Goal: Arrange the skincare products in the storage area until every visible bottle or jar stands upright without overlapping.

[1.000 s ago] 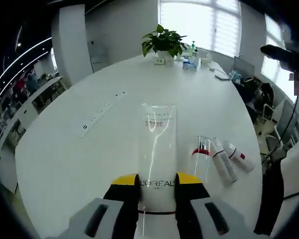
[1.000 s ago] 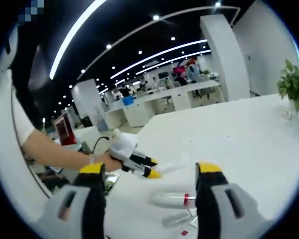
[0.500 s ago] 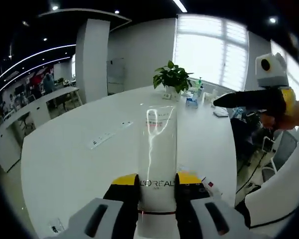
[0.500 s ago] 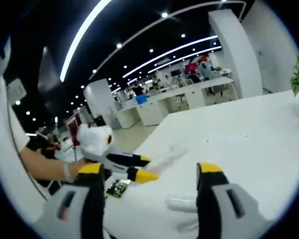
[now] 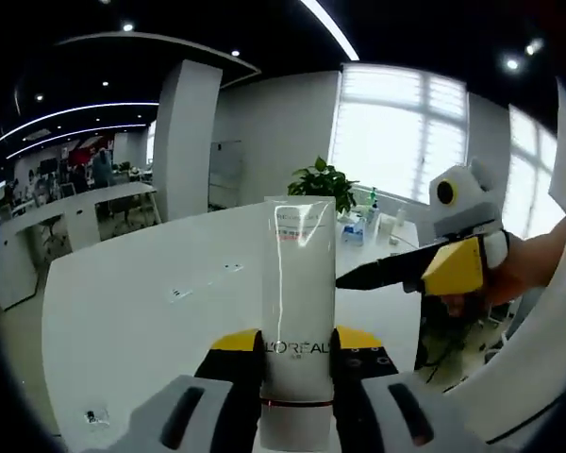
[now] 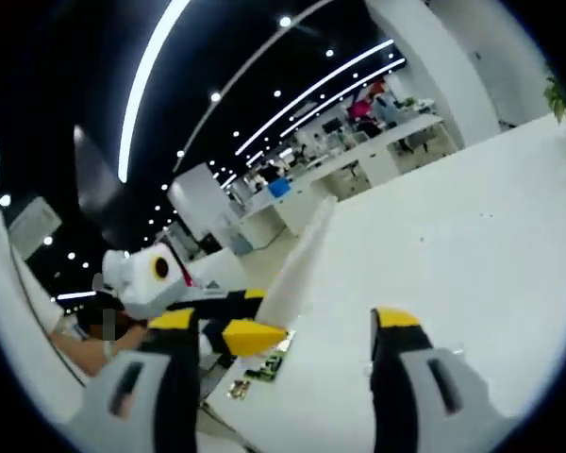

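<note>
The broad white oval desk [image 5: 151, 311] spreads ahead of the left gripper [image 5: 297, 349], its surface bare and open out to the far curved edge. Beyond the left edge lies a dark office floor with rows of other desks. A green potted plant [image 5: 323, 181] and a small cluster of bottles [image 5: 363, 222] stand at the far rim, well ahead of the left gripper and well apart from it.

The left gripper is clenched on a tall white plastic L'Oréal tube [image 5: 299, 293], its yellow-tipped jaws pressing the tube's lower part from both sides; the tube rises straight up between them, lifted off the desk. To the right of the tube, the right gripper [image 5: 377, 274] reaches in, held by a person's hand [image 5: 509, 283], its dark tips near the tube's side.

In the right gripper view, the right gripper [image 6: 283, 330] is released, jaws wide apart with nothing between them. The left gripper [image 6: 241, 326] and its tube [image 6: 297, 264] sit just left of centre, with the desk [image 6: 453, 245] open to the right.
</note>
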